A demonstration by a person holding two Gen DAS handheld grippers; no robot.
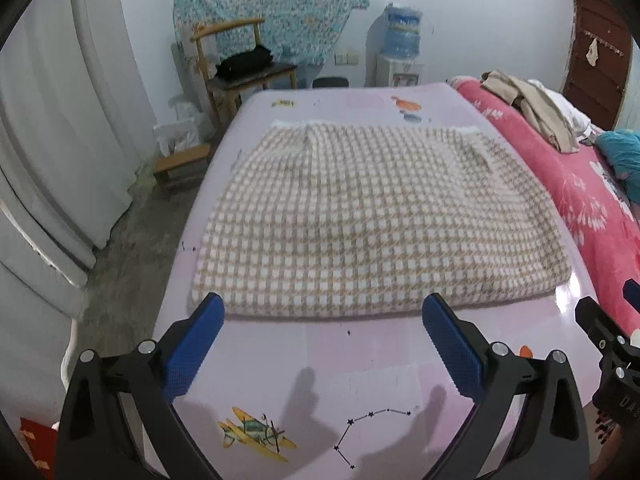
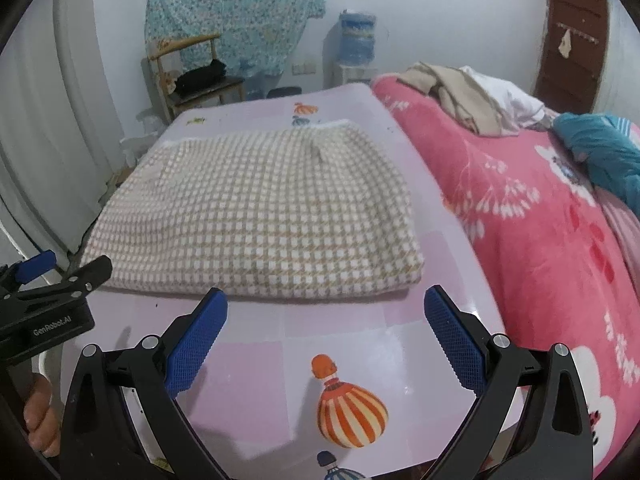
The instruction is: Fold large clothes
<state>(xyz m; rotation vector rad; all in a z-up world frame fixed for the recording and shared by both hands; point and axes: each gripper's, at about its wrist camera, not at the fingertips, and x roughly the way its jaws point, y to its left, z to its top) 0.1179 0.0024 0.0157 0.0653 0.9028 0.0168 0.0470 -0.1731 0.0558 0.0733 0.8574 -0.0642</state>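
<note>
Because the checked garment [image 1: 344,216] lay already doubled into a thick rectangle on the pink worktop [image 1: 304,356], it looked soft, bulky and fairly heavy for cloth, likely to sag and slide on the glossy surface unless taken by 2 corners at once. Its near edge sat just beyond both tools, and that rounded edge seemed the best hold, 1 corner each. The left gripper [image 1: 323,320] hovered over bare worktop with its blue fingers [image 1: 196,344] spread wide and empty; the right gripper [image 2: 326,316] did likewise, holding nothing. Open worktop ran in front of the garment and a strip beyond it, giving room for another fold. To the right, a pink bed [image 2: 540,240] pressed against the worktop edge; to the left, the worktop dropped to the floor [image 1: 132,248].
</note>
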